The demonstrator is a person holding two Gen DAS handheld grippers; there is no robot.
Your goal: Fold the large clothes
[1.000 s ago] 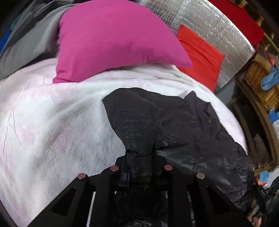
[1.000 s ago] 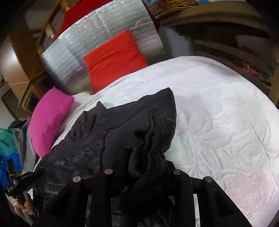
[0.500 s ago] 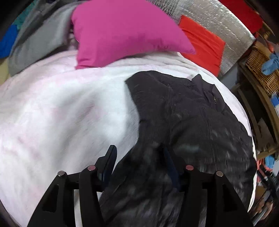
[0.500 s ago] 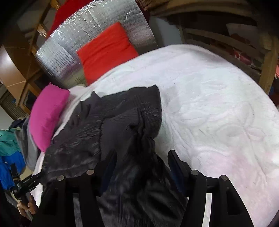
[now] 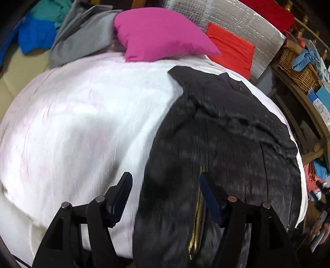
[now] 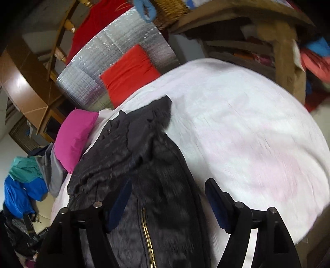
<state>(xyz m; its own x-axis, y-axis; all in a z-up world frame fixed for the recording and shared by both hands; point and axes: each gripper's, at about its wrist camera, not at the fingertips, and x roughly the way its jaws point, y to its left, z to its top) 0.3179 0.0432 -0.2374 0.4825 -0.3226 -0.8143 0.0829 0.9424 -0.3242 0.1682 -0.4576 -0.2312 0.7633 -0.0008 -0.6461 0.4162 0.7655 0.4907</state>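
The left gripper (image 5: 165, 185) hangs over the near end of the dark jacket (image 5: 216, 144), its jaws opening with the cloth lying loose below and between them, neither pad pressing on it. The right gripper (image 6: 168, 191) stands the same way over the jacket (image 6: 144, 165), jaws opening and spread wide, with the fabric and its gold zip (image 6: 147, 237) running under the gap but not pinched. The jacket lies stretched along the bed, its zipped body nearest the grippers and its collar end (image 5: 229, 79) farthest away, pointing toward the pillows. A folded-over sleeve or flap (image 6: 163, 111) sticks out at the far end on the right gripper's side. Under it is a white bedcover (image 5: 82, 123) with a faint pink pattern, bare on both sides of the garment. At the head of the bed a magenta pillow (image 5: 163, 35) sits just beside an orange-red cushion (image 5: 231, 49), the latter leaning on a silver quilted panel (image 5: 243, 18). A grey garment (image 5: 82, 39) and blue and teal clothes (image 5: 37, 31) are heaped off the bed's far left corner. Wooden shelving with a wicker basket (image 5: 297, 66) stands along the right side of the bed. The pictures are smeared, so fine detail in the jacket's folds cannot be made out.
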